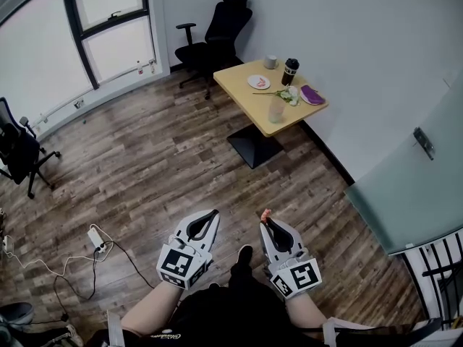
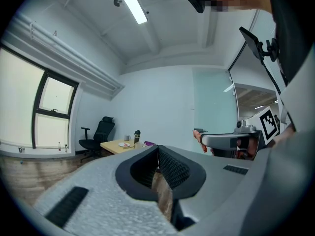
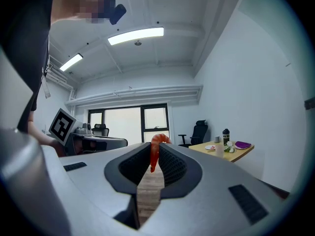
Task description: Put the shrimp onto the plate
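Observation:
A small orange-pink shrimp (image 3: 154, 154) sticks up from the tips of my right gripper (image 3: 156, 147), which is shut on it. In the head view the shrimp (image 1: 265, 213) shows at the tip of the right gripper (image 1: 266, 221), held low over the wooden floor. My left gripper (image 1: 212, 214) is beside it, its jaws meeting at the tips (image 2: 158, 150) with nothing between them. The white plate (image 1: 258, 82) lies on the far wooden table (image 1: 249, 101), well ahead of both grippers. The plate (image 3: 210, 147) also shows small in the right gripper view.
On the table stand a mug (image 1: 270, 61), a dark tumbler (image 1: 290, 71), a clear glass (image 1: 276, 110), some greens (image 1: 286, 95) and a purple item (image 1: 312, 94). A black office chair (image 1: 217, 31) stands behind the table. A frosted glass door (image 1: 412, 172) is at right, and a power strip (image 1: 95, 238) with cables lies at left.

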The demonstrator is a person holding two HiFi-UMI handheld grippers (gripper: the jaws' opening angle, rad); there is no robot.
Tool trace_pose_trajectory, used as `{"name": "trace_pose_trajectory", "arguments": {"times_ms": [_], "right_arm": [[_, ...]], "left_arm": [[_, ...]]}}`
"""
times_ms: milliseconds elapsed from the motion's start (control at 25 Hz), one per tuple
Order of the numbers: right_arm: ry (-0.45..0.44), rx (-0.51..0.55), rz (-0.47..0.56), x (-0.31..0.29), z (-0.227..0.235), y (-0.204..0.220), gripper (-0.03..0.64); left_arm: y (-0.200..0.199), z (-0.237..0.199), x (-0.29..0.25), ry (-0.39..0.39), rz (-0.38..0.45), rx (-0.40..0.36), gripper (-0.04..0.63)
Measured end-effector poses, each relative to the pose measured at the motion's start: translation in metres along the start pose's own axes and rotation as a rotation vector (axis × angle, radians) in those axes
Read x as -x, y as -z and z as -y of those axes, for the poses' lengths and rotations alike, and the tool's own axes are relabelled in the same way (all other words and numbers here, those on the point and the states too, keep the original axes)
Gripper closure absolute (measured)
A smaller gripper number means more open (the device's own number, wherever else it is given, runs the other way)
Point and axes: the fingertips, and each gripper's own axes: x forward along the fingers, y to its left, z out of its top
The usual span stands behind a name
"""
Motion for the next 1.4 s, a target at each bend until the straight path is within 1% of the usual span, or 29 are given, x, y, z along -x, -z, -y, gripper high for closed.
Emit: {"name": "trace_pose_trajectory", "arguments": {"times_ms": [160, 360, 560, 720, 880, 1040, 1200, 1400], "right_arm": [[-0.007, -0.006, 0.01, -0.023, 0.028, 0.0, 0.565], [-0.017, -0.006, 0.013, -0.051, 0.082, -0.004, 0.565], [-0.047, 0.003, 0.016, -0.081, 0.136, -0.019, 0.565], [-0.068, 0.01, 0.025, -0.101, 0.181, -0.028, 0.565], [-0.094, 0.012, 0.031, -0.12, 0.215, -0.033, 0.565], [-0.105, 0.018, 0.036, -0.133, 0.236, -0.037, 0.565], [-0.12, 0.009, 0.027, -0.148, 0.247, -0.034, 0.565], [-0.125, 0.02, 0.028, -0.171, 0.258, -0.032, 0.565]], "left_arm": [[0.001, -0.015, -0.033, 0.0, -0.006, -0.003, 0.588], [-0.008, -0.026, -0.091, -0.008, 0.003, -0.011, 0.589], [-0.022, -0.043, -0.15, -0.043, 0.017, -0.007, 0.588], [-0.035, -0.047, -0.2, -0.052, 0.033, -0.023, 0.589], [-0.04, -0.051, -0.241, -0.063, 0.041, -0.026, 0.589], [-0.045, -0.054, -0.265, -0.067, 0.051, -0.028, 0.588], [-0.045, -0.068, -0.275, -0.105, 0.046, -0.004, 0.589], [-0.039, -0.088, -0.293, -0.099, 0.05, -0.015, 0.588]]}}
